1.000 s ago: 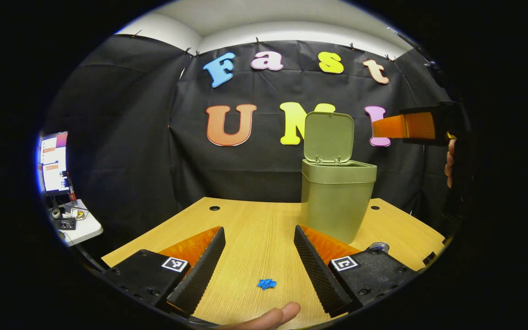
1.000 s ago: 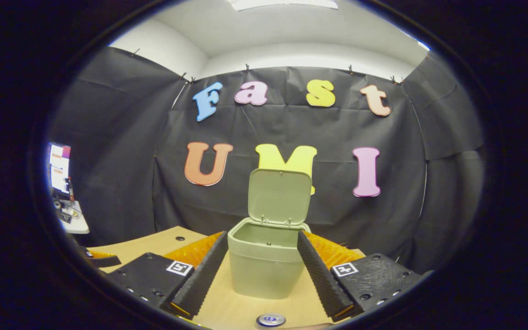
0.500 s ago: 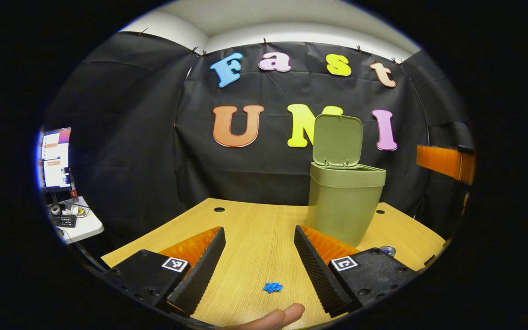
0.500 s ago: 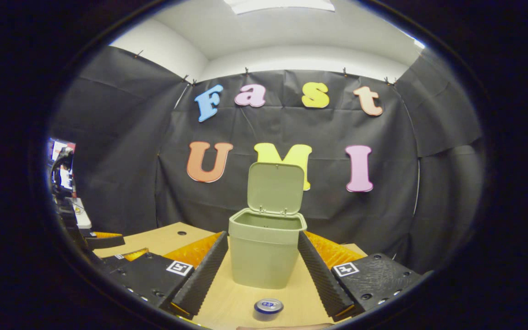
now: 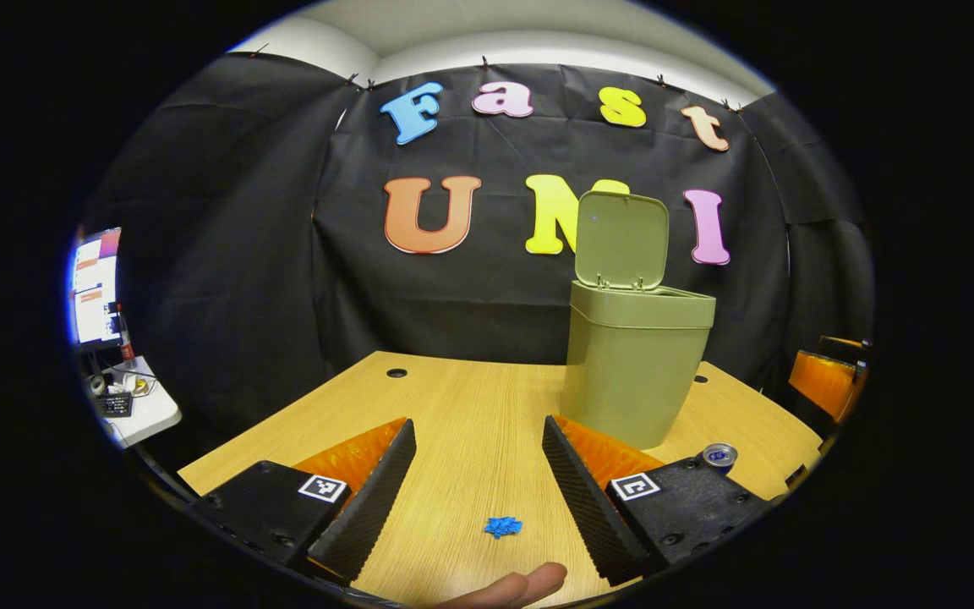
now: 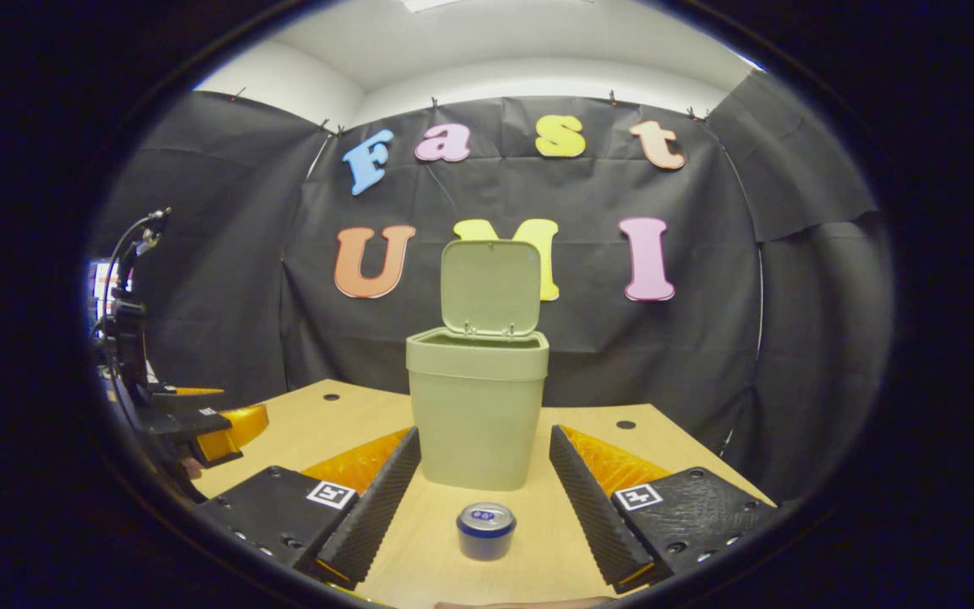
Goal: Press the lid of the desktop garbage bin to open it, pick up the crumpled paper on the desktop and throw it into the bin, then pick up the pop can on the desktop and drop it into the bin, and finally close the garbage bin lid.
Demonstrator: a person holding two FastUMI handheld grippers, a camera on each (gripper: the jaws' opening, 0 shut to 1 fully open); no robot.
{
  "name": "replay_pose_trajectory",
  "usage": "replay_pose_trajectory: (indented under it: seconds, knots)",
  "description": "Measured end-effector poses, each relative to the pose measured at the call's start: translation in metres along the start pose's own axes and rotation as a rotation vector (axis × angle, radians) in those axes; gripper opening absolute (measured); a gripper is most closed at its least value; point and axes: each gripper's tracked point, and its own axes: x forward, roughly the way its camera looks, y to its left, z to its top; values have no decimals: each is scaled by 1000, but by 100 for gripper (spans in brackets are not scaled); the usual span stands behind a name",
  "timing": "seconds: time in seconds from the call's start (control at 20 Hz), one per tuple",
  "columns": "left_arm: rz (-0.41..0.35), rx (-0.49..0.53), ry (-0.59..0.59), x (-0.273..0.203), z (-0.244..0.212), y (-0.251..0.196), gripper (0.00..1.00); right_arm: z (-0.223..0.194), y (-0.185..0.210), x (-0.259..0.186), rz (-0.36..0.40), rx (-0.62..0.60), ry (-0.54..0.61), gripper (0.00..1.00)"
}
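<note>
The right hand-held gripper (image 6: 480, 499) is hovering low over the bench (image 6: 639, 440) with its two fingers spread wide apart and nothing between their pads. The pop can (image 6: 486, 530) is standing upright on the bench in the gap between those fingers, touching neither of them. Just beyond the can, straight ahead, the green garbage bin (image 6: 477, 414) is sitting with its lid (image 6: 490, 286) tipped up and open. Off to this gripper's left, the other hand-held gripper is showing at the bench edge. The left hand-held gripper (image 5: 477, 491) is also holding its fingers wide apart and gripping nothing. A small blue crumpled paper (image 5: 502, 527) is lying on the bench between its fingers, near their base, with a fingertip (image 5: 521, 584) showing just below it. Ahead and to its right the bin is standing open, and the can is sitting beside its right finger.
</note>
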Motion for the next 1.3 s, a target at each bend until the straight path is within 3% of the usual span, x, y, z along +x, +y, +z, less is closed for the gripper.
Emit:
replay_pose_trajectory:
  seconds: [0.15, 0.35, 0.5, 0.65, 0.9, 1.05, 1.2, 1.3]
  knots:
    - [-10, 34, 68, 14, -21, -3, 97, -23, -1, 4, 20, 12, 57, 95]
    - [-37, -16, 263, 28, -71, -11, 98, -41, -5, 5, 31, 23, 104, 95]
    - [-17, 35, 347, 36, -98, -13, 98, -51, -4, 5, 31, 9, 122, 93]
    - [-62, 51, 437, 44, -124, -22, 98, -57, -2, 5, 32, -3, 128, 95]
    - [-101, 99, 491, 56, -146, -25, 98, -71, 1, 10, 31, -20, 146, 95]
    - [-176, 116, 531, 52, -158, -38, 98, -79, 2, 12, 41, -3, 162, 95]
    - [-129, 121, 542, 56, -164, -27, 98, -87, -4, 11, 40, 7, 165, 95]
    - [-150, 108, 570, 56, -172, -29, 97, -95, -9, 12, 36, 17, 178, 95]
